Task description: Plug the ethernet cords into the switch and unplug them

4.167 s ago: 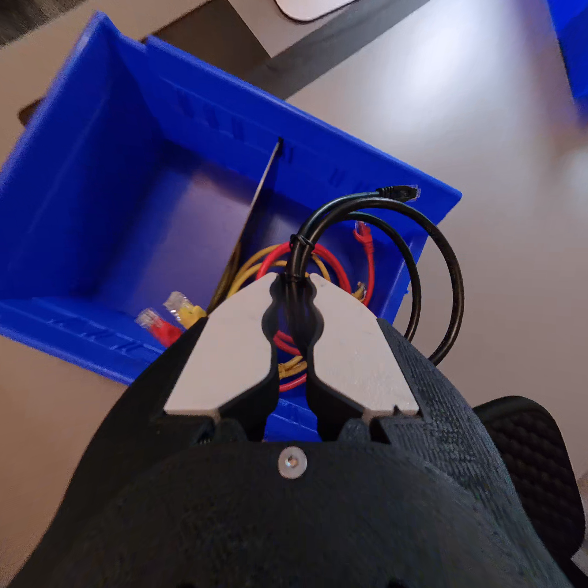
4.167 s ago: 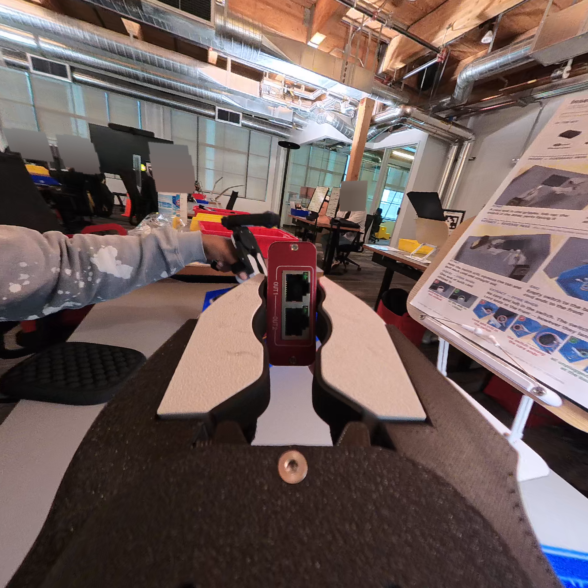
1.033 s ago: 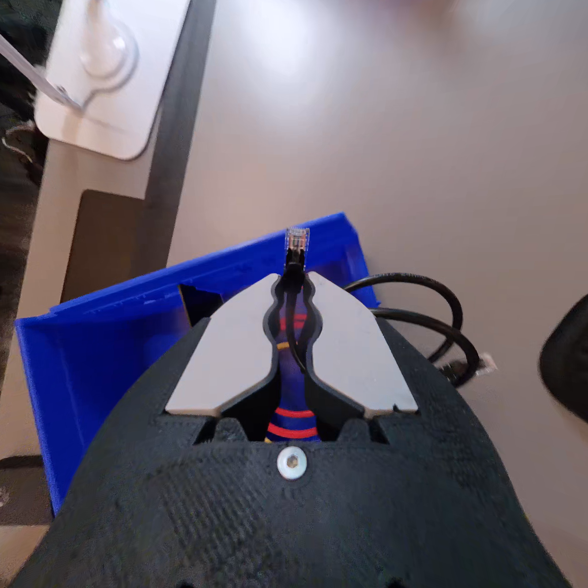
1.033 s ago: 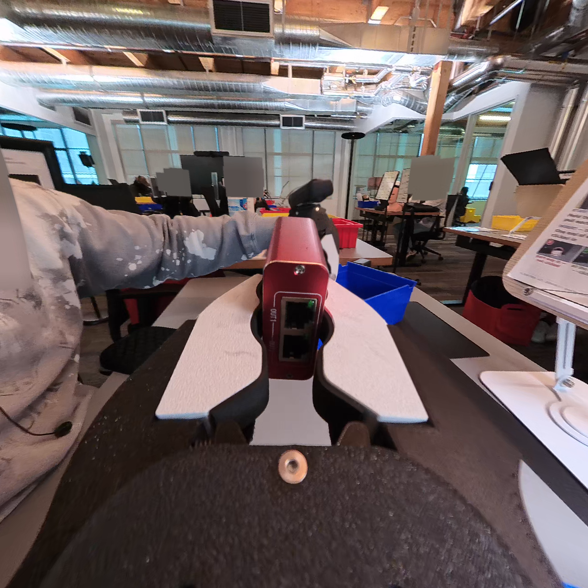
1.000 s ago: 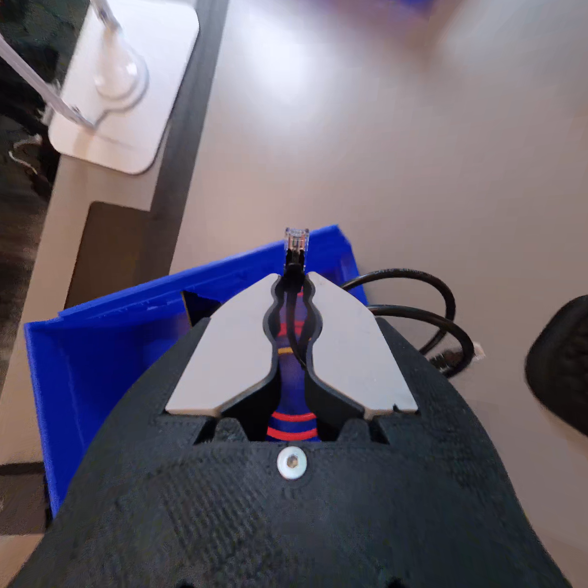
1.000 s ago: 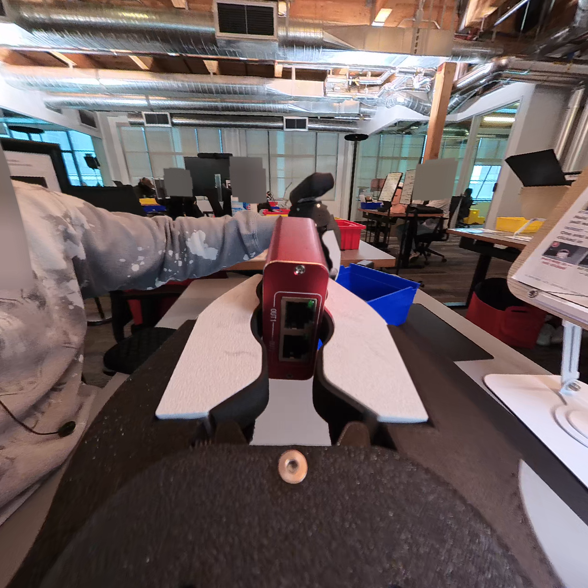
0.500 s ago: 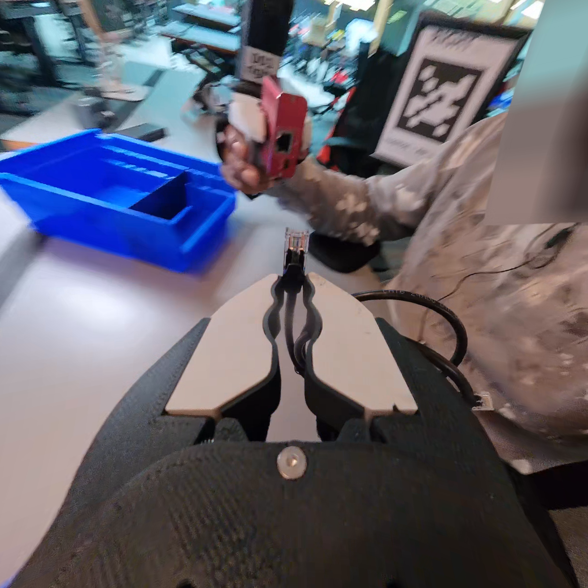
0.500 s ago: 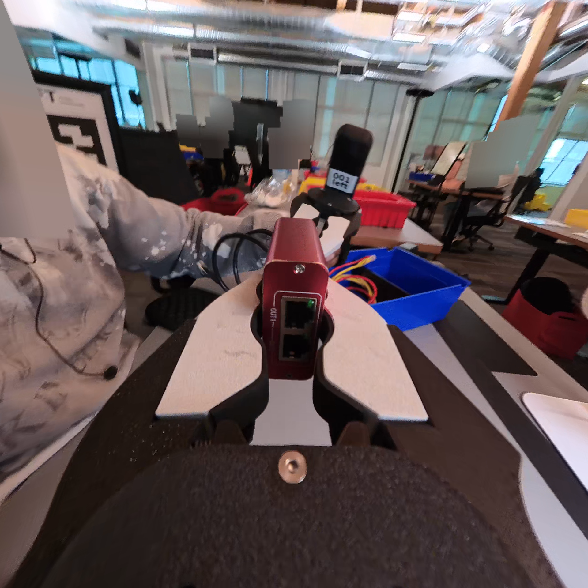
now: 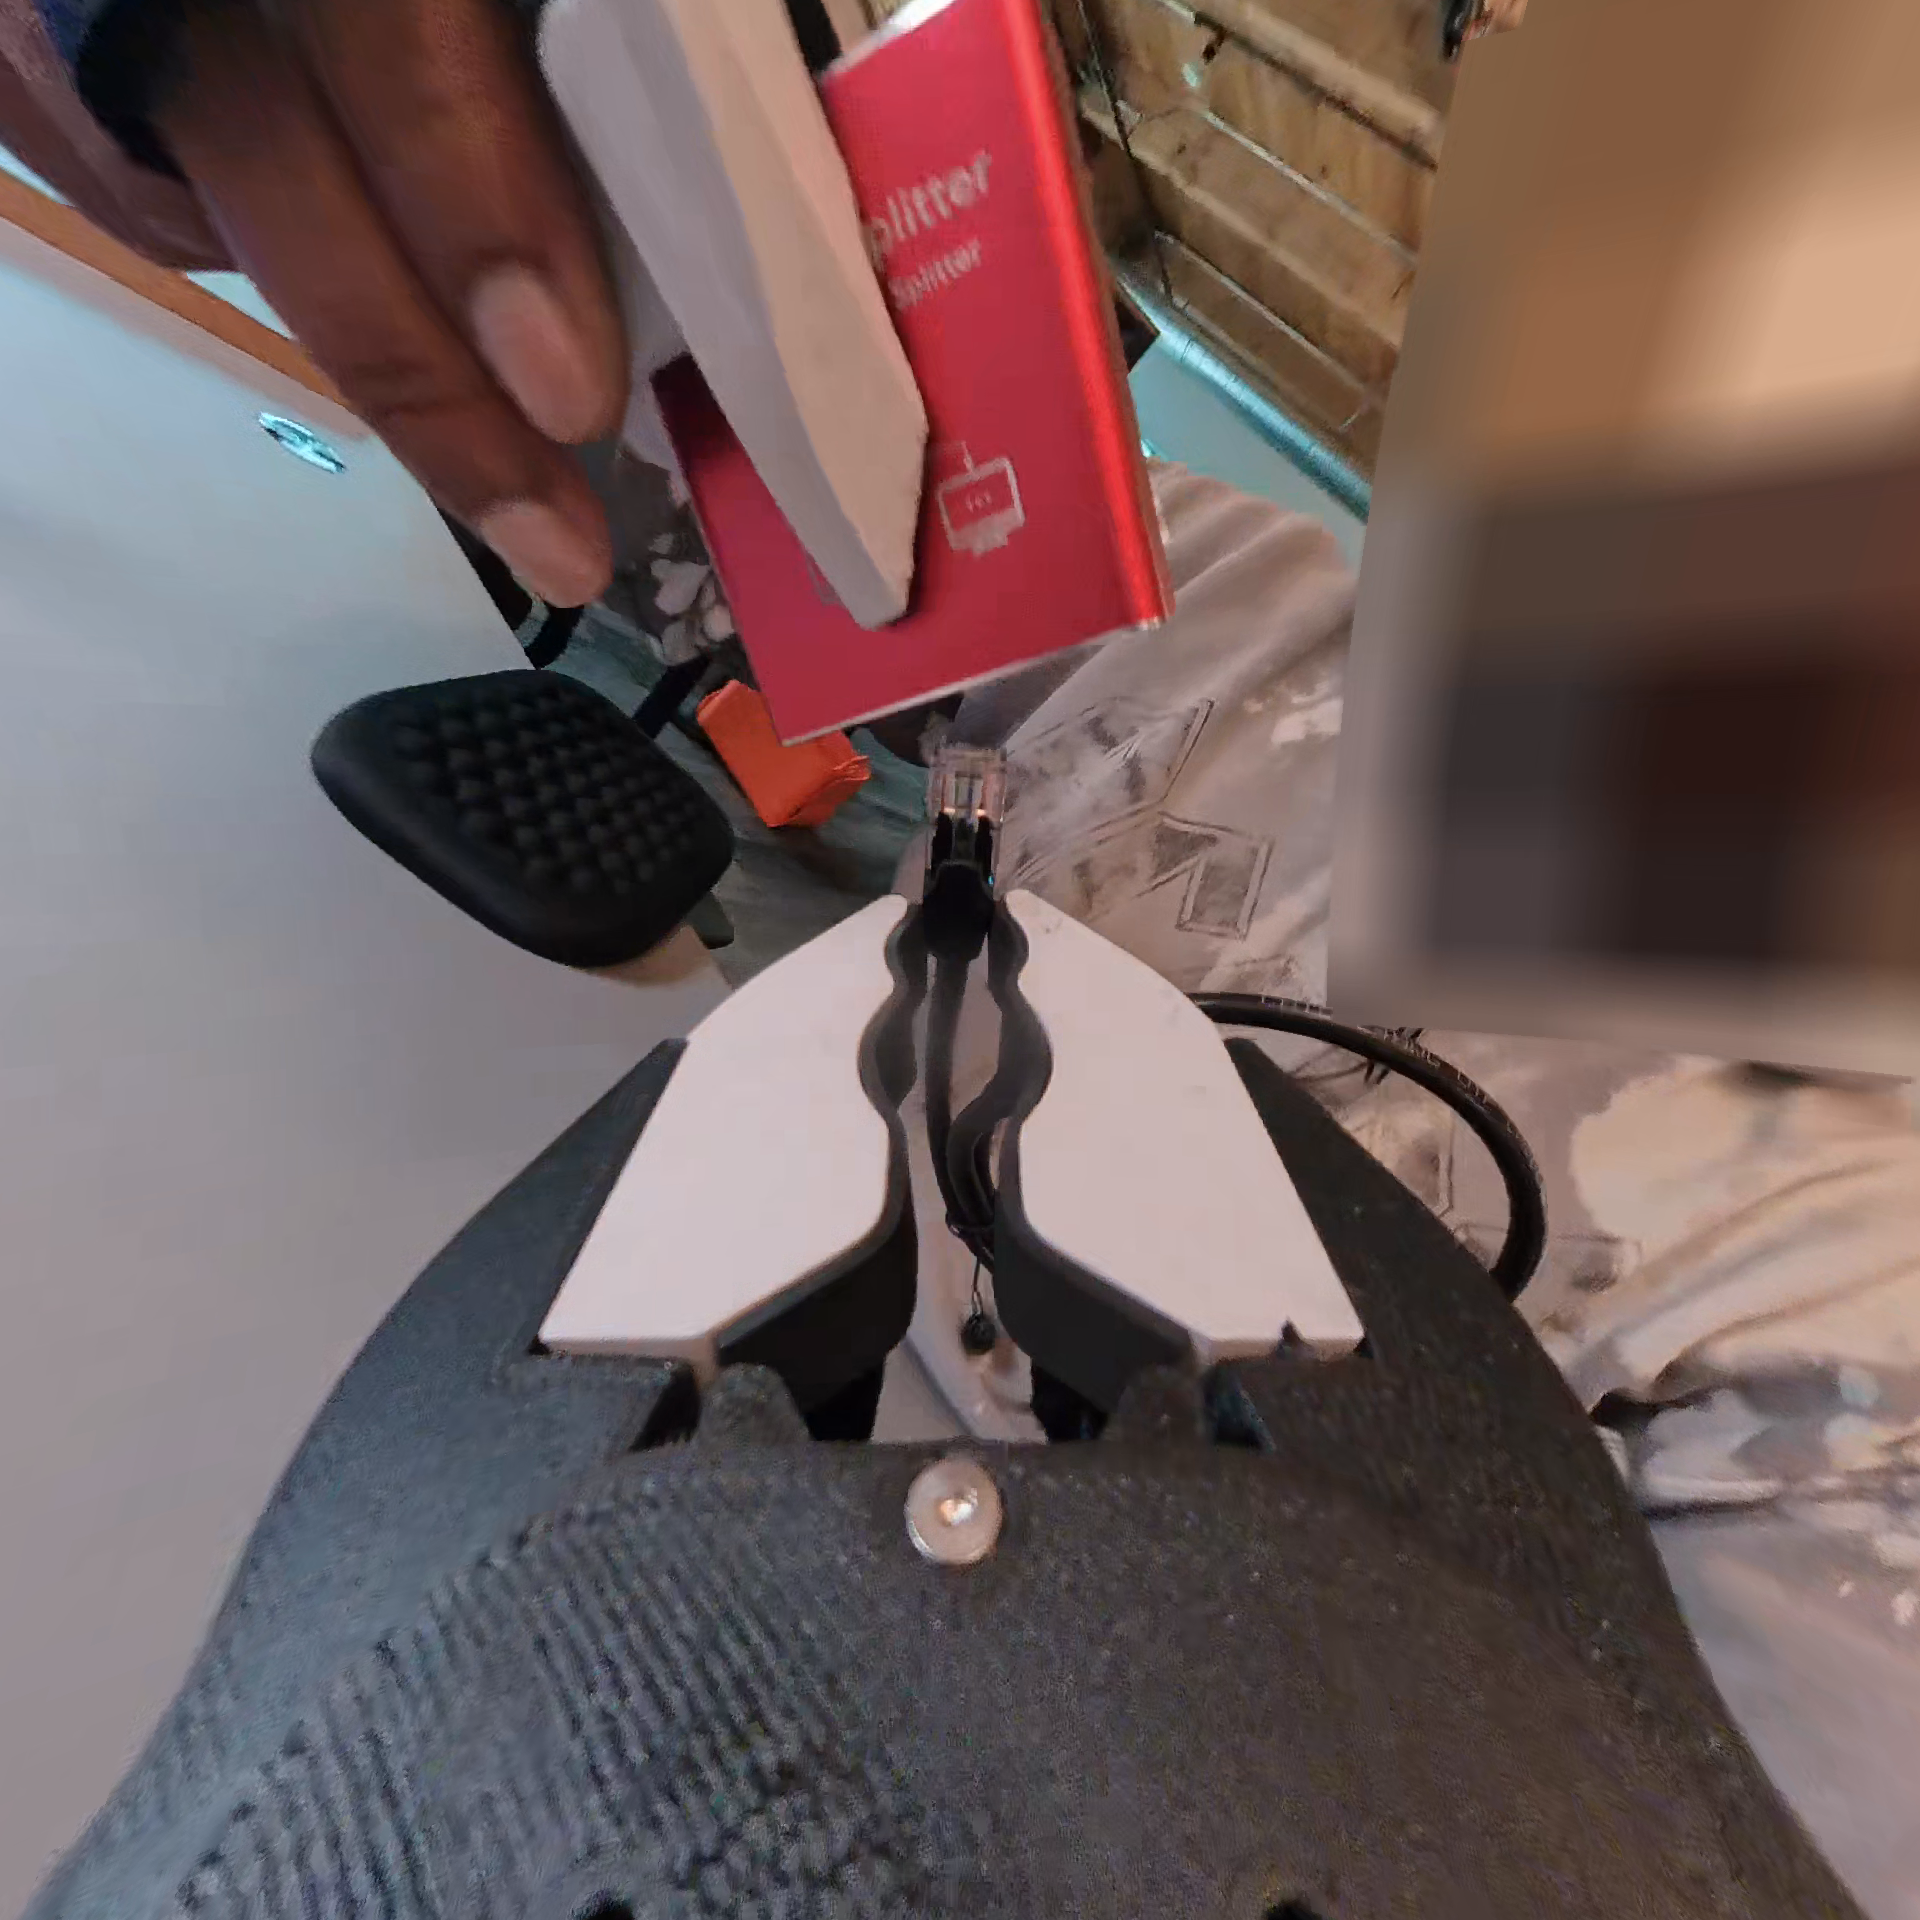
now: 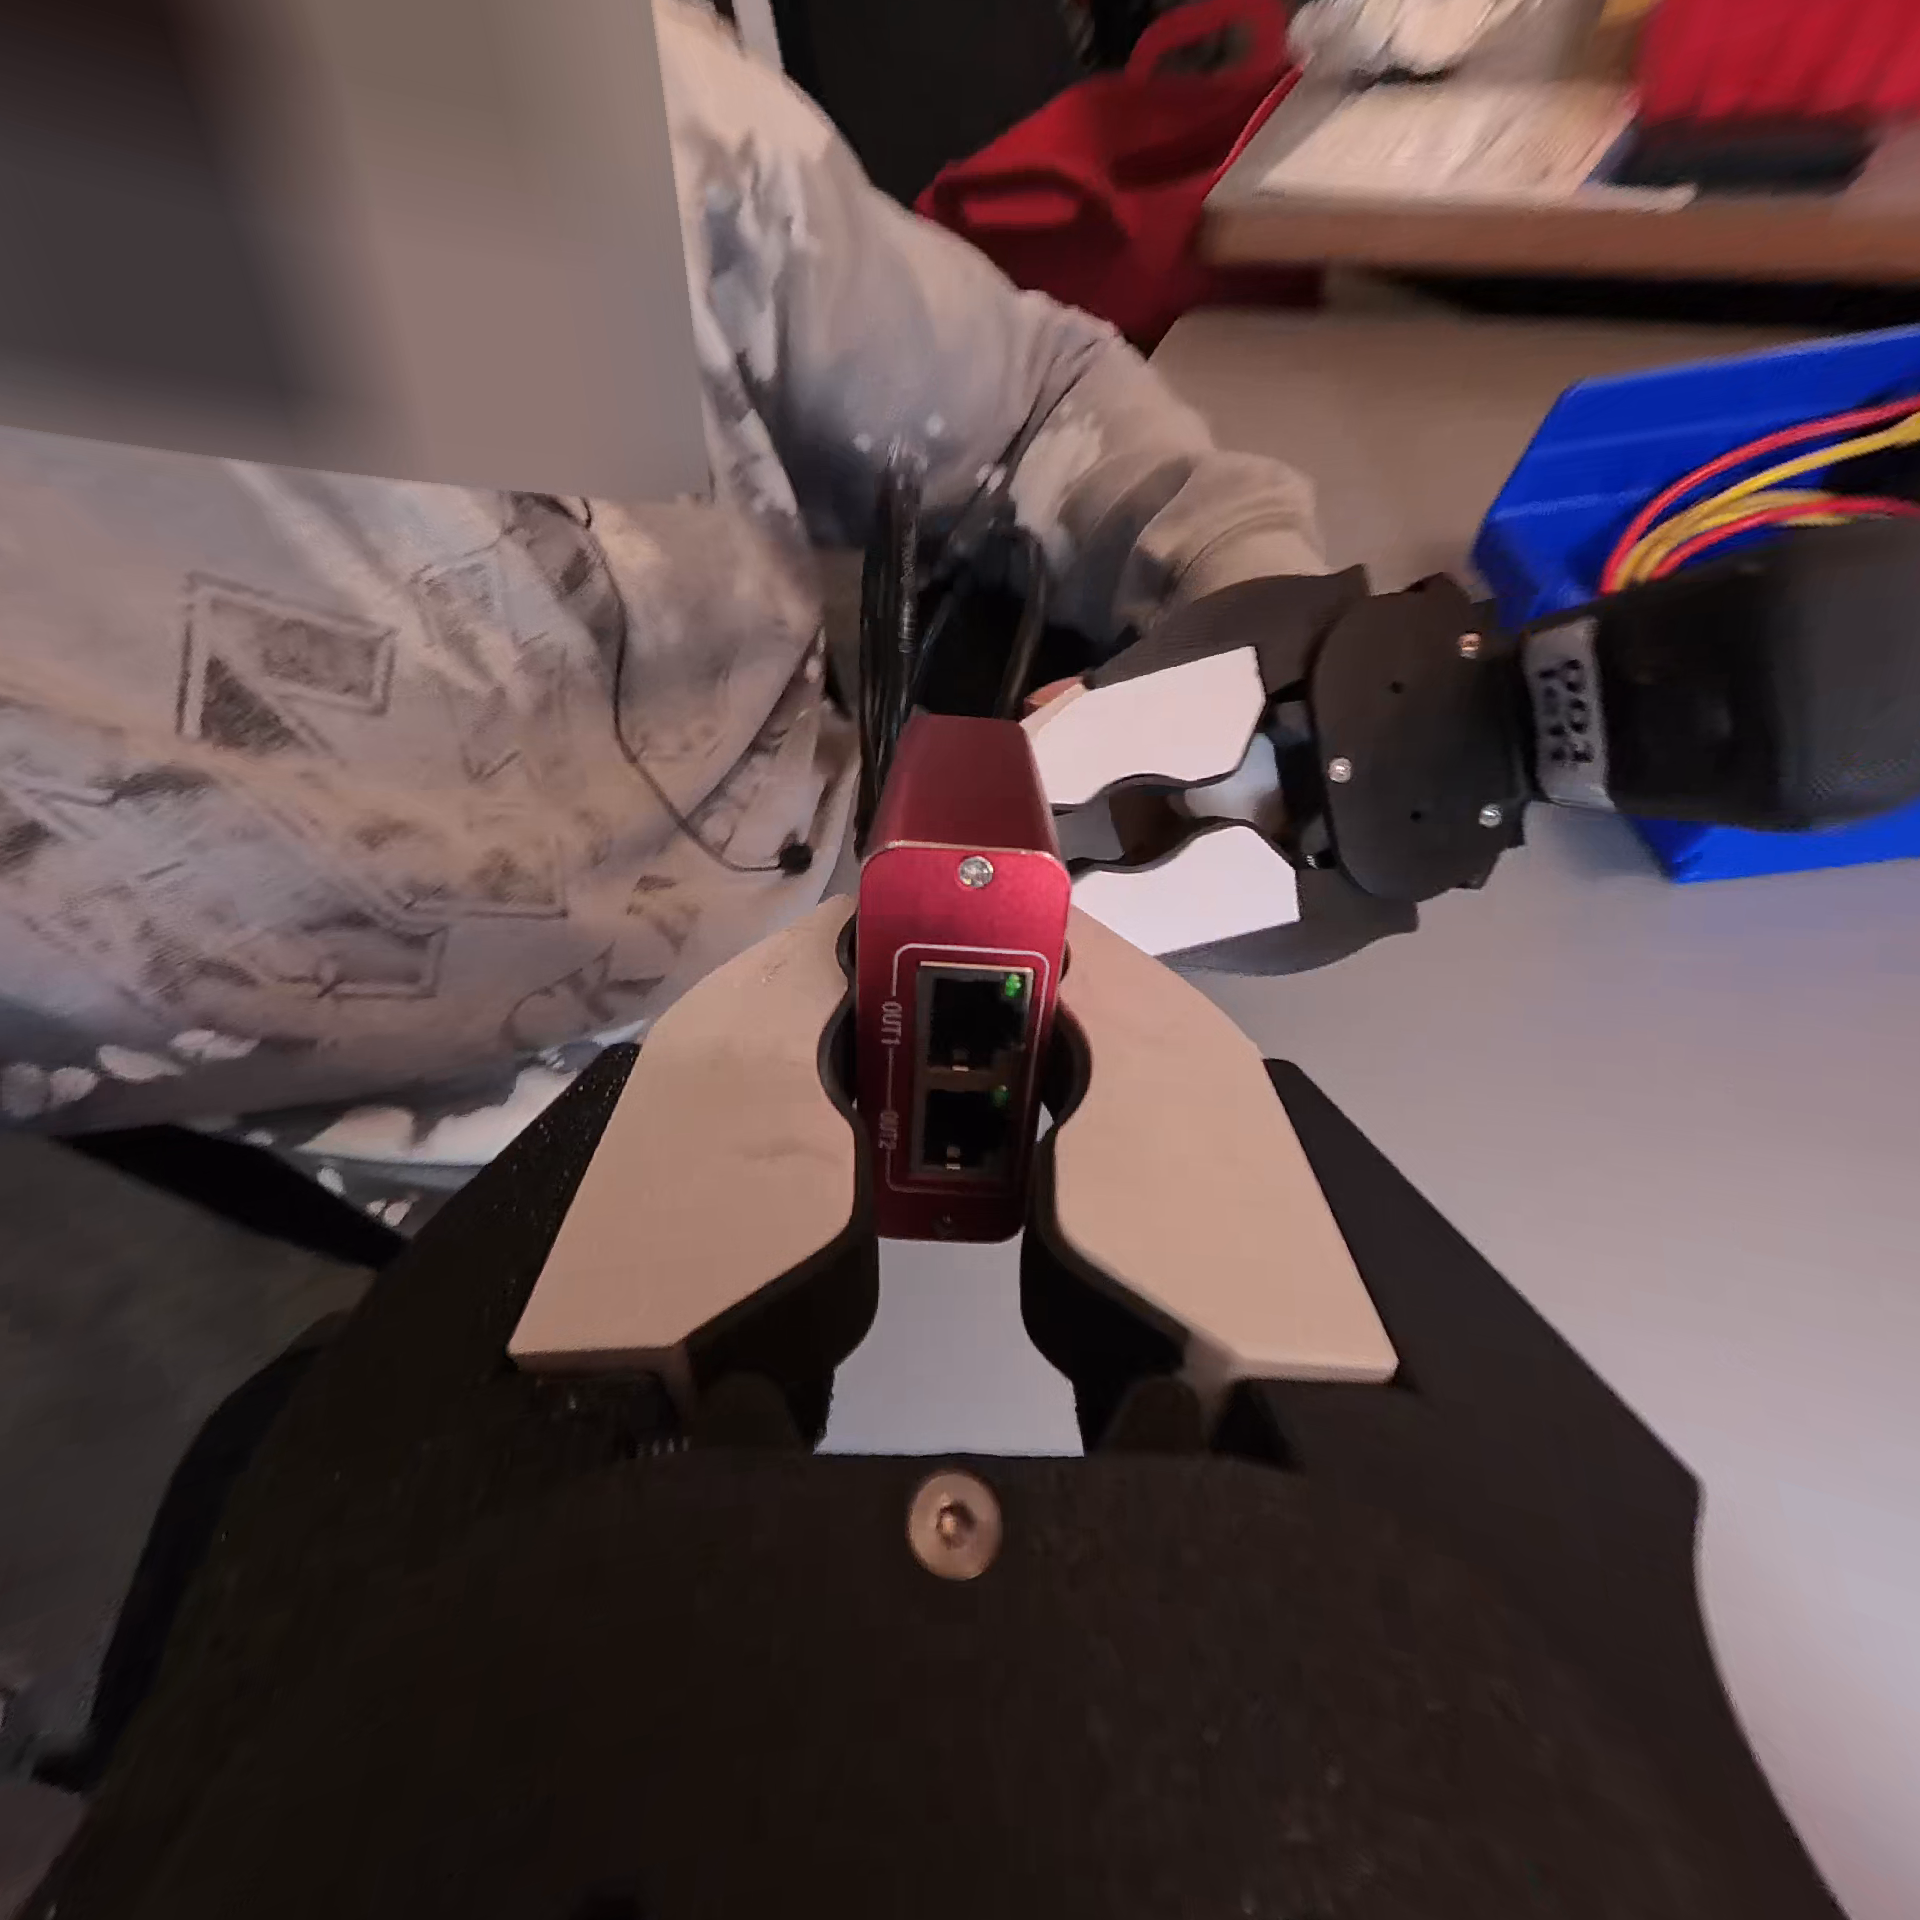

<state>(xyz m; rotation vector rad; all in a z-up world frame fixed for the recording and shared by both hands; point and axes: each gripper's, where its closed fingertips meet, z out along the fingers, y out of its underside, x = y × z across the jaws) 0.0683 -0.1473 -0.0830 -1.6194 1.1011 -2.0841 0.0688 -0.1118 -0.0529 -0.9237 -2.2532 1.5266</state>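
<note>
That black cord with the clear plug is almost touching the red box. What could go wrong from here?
The clear plug sits just below the red switch end, whose port is hidden in the left wrist view, so it may hit the casing instead. The left gripper pinches only the boot, so the plug could tilt or slip back when pushed. The black cord loop hangs beside the gripper and might snag.

Red metal switch (image 10: 961, 997) is sitting clamped upright, two empty ports w/ green LEDs facing the right wrist cam. Black ethernet cord (image 9: 961, 997) is pointing its clear plug (image 9: 968, 781) just below switch's end, not inserted; slack looping right.
</note>
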